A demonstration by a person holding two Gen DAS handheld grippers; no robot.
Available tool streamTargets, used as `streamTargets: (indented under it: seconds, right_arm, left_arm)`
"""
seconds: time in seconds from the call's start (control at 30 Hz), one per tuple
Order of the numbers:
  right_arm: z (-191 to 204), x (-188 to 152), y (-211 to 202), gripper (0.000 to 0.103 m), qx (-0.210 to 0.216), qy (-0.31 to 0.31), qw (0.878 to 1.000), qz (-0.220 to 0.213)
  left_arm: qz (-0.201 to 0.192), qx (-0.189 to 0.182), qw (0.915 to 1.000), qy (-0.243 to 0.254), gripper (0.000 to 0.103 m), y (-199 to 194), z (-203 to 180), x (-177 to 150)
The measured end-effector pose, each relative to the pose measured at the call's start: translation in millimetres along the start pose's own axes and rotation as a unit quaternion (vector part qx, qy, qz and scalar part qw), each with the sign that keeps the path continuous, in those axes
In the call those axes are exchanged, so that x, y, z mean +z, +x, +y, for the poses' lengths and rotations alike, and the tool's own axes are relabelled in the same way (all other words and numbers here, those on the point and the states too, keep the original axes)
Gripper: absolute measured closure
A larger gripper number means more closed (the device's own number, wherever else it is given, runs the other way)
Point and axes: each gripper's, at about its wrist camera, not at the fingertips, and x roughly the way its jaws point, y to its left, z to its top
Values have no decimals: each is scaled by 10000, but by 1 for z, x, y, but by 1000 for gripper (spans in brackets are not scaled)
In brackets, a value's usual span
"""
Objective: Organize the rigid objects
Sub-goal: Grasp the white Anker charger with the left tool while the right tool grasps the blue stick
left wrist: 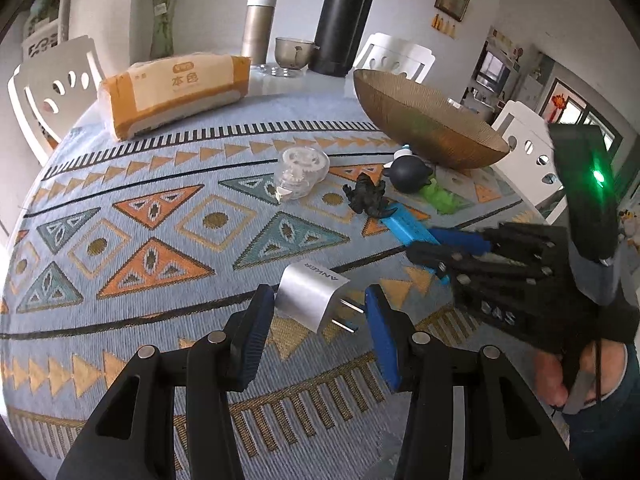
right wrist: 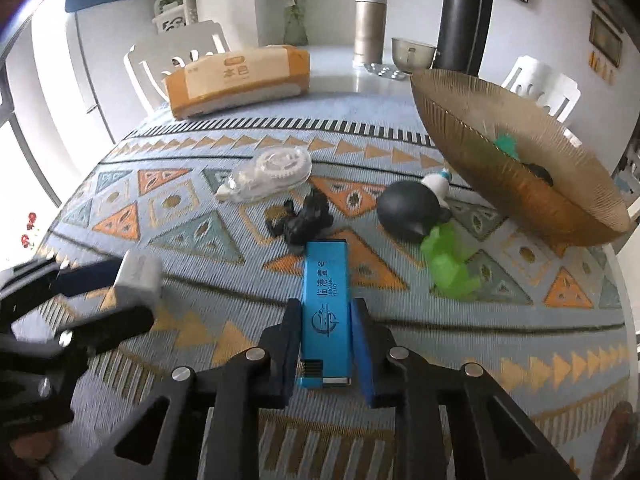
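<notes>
My left gripper (left wrist: pixel 316 328) is shut on a silver wall charger (left wrist: pixel 308 298), one pad on its body and the other against its prongs. The right wrist view shows that charger (right wrist: pixel 138 276) at the left in the left gripper (right wrist: pixel 108 300). My right gripper (right wrist: pixel 326 340) is shut on a blue rectangular lighter-like box (right wrist: pixel 326 312), pads pressing both long sides. From the left wrist, the right gripper (left wrist: pixel 436 246) and blue box (left wrist: pixel 404 228) sit to the right. A gold bowl (right wrist: pixel 480 140) stands at the far right and holds small items.
On the patterned cloth lie a clear tape dispenser (right wrist: pixel 268 174), a black figurine (right wrist: pixel 304 216), a round black toy (right wrist: pixel 412 210) and a green toy (right wrist: pixel 448 264). A tissue pack (left wrist: pixel 176 88), silver flask (left wrist: pixel 258 28), glass cup (left wrist: pixel 294 52) and black thermos (left wrist: pixel 344 20) stand behind. White chairs ring the table.
</notes>
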Motion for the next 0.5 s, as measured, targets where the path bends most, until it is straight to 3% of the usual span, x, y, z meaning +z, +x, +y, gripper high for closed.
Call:
streamTargets:
  seconds: [0.33,0.5]
  right_arm:
    - [-30,-51,-43,79,788,954,9922,-129]
    - [-38,-58,-47,79,960,1196,9881,-150]
  left_arm:
    - [-279,161,9973,660,63,-8,-26,-6]
    - [-96,238,9974,680,61,-3,-26,-6]
